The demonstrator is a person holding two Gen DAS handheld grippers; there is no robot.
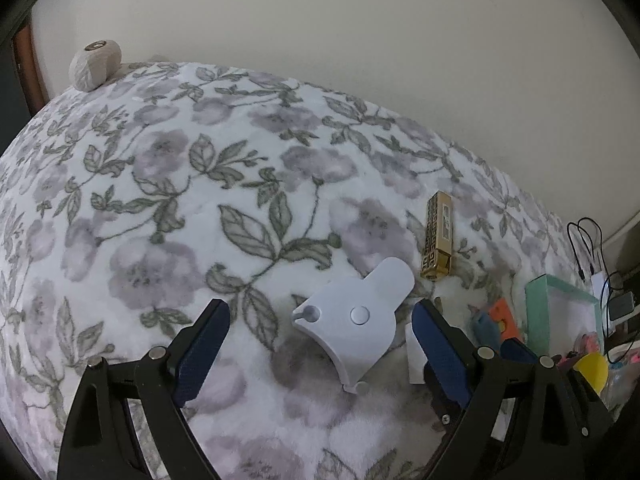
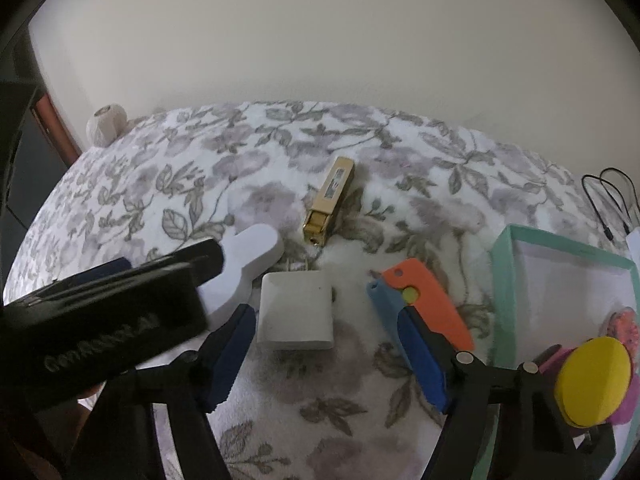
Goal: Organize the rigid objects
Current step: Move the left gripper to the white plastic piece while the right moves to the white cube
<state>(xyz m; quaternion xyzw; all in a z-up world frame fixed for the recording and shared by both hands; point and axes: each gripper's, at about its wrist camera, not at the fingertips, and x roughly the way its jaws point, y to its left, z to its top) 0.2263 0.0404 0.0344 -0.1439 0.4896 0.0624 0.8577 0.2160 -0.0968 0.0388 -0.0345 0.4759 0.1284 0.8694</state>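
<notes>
A flat white plastic piece (image 1: 352,320) with a round button lies on the flowered blanket (image 1: 168,184), between the fingers of my left gripper (image 1: 320,312). The jaws stand wide and the left pad is well clear of it. In the right wrist view a white charger block (image 2: 296,316) with its prongs pointing away sits between the fingers of my right gripper (image 2: 325,314). A gap shows on its right side, so the pads do not press it. An orange and blue folding toy knife (image 2: 424,304) lies just right of it, and a gold box (image 2: 330,200) lies farther back.
A teal open box (image 2: 500,264) with a white lining stands at the right, a yellow disc (image 2: 592,380) and pink items at its near end. Black cables (image 2: 608,200) hang past it. A ball of pale yarn (image 1: 96,64) rests at the blanket's far left, against the wall.
</notes>
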